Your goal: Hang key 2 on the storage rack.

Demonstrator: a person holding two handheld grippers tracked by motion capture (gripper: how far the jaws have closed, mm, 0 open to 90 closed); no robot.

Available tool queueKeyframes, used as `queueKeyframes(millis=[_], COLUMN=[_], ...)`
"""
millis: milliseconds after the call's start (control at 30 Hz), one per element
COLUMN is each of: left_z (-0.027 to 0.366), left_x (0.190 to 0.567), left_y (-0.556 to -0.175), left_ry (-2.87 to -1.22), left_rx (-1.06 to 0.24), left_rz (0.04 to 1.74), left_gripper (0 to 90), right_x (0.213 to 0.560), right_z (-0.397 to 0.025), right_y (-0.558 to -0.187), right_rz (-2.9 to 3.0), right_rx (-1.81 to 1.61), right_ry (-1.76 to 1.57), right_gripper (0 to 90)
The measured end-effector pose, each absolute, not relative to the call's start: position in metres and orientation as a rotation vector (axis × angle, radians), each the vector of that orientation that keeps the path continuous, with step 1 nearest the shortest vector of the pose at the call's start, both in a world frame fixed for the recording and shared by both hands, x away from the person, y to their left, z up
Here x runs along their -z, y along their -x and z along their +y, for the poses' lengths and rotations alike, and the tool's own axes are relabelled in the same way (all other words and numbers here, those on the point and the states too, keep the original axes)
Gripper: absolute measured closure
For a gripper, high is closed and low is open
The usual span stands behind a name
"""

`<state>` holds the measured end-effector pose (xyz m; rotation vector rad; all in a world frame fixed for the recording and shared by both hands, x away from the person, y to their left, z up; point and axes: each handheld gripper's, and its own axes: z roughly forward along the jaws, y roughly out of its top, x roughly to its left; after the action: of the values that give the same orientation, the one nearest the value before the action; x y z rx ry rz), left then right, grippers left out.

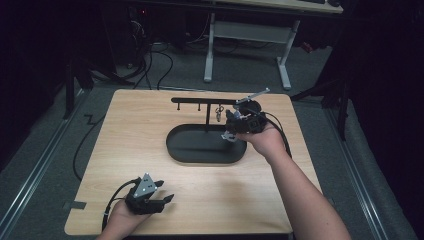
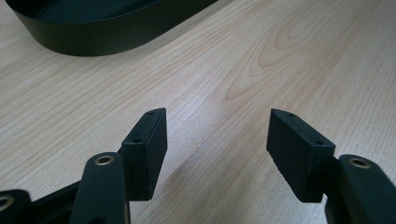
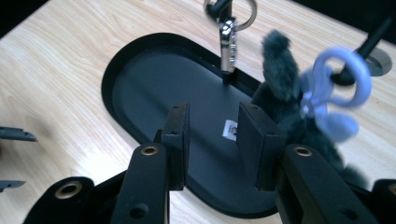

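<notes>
Fingers (image 3: pixel 177 140) parted beside the upright-hanging furry keychain (image 3: pixel 285 88).

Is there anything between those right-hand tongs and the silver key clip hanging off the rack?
Nothing visible. The right tongs stand open over the black tray, with open air up to the silver clip; the fluffy grey keychain hangs off to one side.

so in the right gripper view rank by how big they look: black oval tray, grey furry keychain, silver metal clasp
1. Black oval tray, largest.
2. Grey furry keychain; it is nearer the camera and partly hidden, so its look is unsure.
3. Silver metal clasp, smallest.
</notes>
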<state>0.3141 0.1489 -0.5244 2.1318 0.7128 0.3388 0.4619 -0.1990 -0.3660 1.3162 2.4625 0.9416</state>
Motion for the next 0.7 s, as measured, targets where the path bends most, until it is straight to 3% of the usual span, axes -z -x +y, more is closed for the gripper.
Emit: queueKeyframes(millis=[500,700], left_z=[0.145,0.145], left_x=[0.525,0.525], left_y=[-0.313,-0.313], left_ry=[-2.141,-2.134], left_rx=[-0.332,-0.332], left_rz=[0.688,0.689], left_gripper=[38.7,38.6], right_x=[0.395,0.409], right_z=[-0.216,-0.225], right_y=[-0.414,-0.391], right_rz=[2.429,2.383], right_rx=[-1.026,-1.059], right_ry=[-1.222,-1.21], right_gripper=[58.0,49.6])
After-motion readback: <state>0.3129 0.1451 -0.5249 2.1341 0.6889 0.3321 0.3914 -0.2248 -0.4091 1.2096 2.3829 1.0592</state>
